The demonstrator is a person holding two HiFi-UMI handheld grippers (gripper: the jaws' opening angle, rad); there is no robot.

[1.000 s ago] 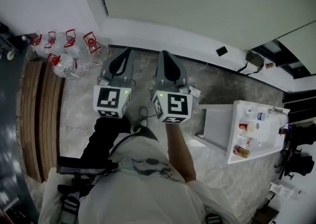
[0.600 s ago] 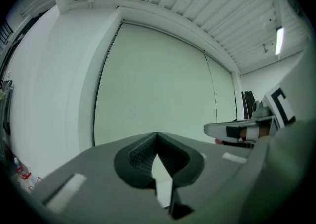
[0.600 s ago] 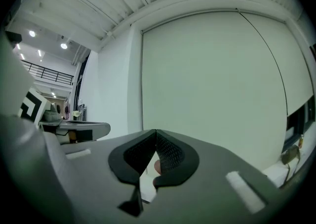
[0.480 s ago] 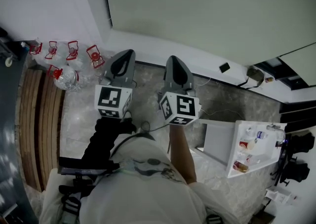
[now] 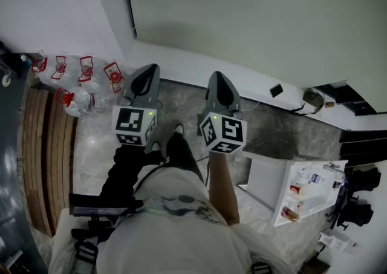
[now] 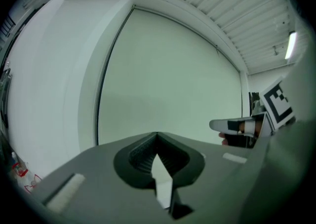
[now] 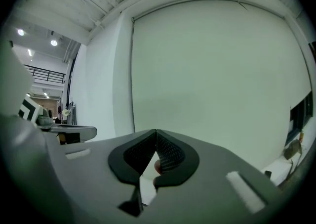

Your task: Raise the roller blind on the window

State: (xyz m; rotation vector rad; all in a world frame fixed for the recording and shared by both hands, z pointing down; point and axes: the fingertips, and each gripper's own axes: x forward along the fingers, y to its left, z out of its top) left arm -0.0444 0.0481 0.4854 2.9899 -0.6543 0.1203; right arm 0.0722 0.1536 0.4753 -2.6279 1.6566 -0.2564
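The person has stepped closer to the pale green fabric roller blind (image 5: 254, 19), which hangs fully down over the window. The grey left gripper (image 5: 147, 72) and right gripper (image 5: 219, 79) point at the blind but stop short of it, jaws pressed together on nothing. This looks like the approach only; raising has not begun.

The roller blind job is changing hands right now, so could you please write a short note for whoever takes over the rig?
Left gripper: shut, empty, pointing at the blind.
Right gripper: shut, empty, beside the left one, also facing the blind.
Roller blind: fully down over the window, straight ahead; neither gripper touches it.
Done: nothing on the blind yet.
Left: probably step closer, find the pull cord or chain (none can be made out for sure), grip it and raise the blind.
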